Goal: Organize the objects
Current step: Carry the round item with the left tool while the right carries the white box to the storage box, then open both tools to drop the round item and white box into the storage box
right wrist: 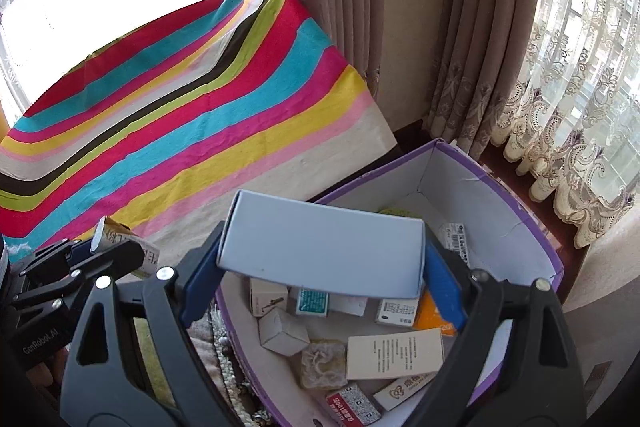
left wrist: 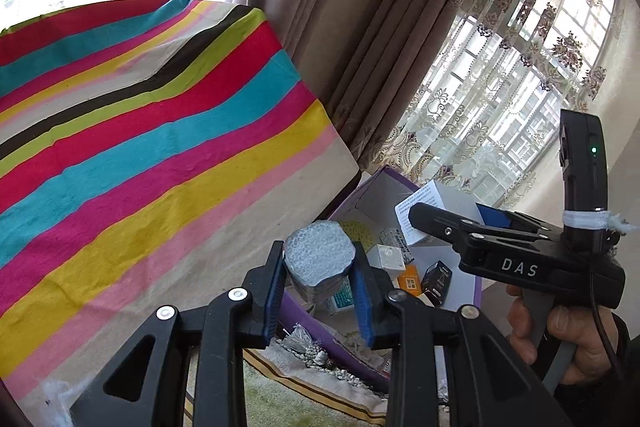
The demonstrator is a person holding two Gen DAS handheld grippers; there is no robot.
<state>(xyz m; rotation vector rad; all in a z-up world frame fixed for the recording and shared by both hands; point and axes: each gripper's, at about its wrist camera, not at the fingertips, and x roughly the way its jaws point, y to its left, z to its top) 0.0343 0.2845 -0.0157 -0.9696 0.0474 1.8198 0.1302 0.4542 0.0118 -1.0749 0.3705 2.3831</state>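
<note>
While both grippers carry loads, the relation that matters is how each load lies to the purple cardboard bin with white inner walls (right wrist: 472, 183): in the right wrist view the pale grey-blue rectangular carton (right wrist: 320, 243) hangs directly over the bin's open mouth, whereas in the left wrist view the bin (left wrist: 376, 187) lies ahead and slightly right of the held piece, partly past its near rim

Right gripper (right wrist: 324, 267) has its jaws spread wide yet pinching the carton end to end, the blue pads pressing on its short faces, so the long axis runs straight across from pad to pad; it looks like smooth, light card with crisp edges

Left gripper (left wrist: 320, 267) has its jaws drawn in tight on a small silvery foil-wrapped lump (left wrist: 319, 253), chunky and roughly octagonal, with a dimpled, crinkled skin that probably dents easily

By my reading the right hand is the nearer one to a drop, and the left needs to travel forward first

Small medicine-style packets, white, teal and orange, already litter the bin floor, so either item should land on a loose, uneven layer; a striped cotton cloth (left wrist: 140, 131) covers the table beside it
</note>
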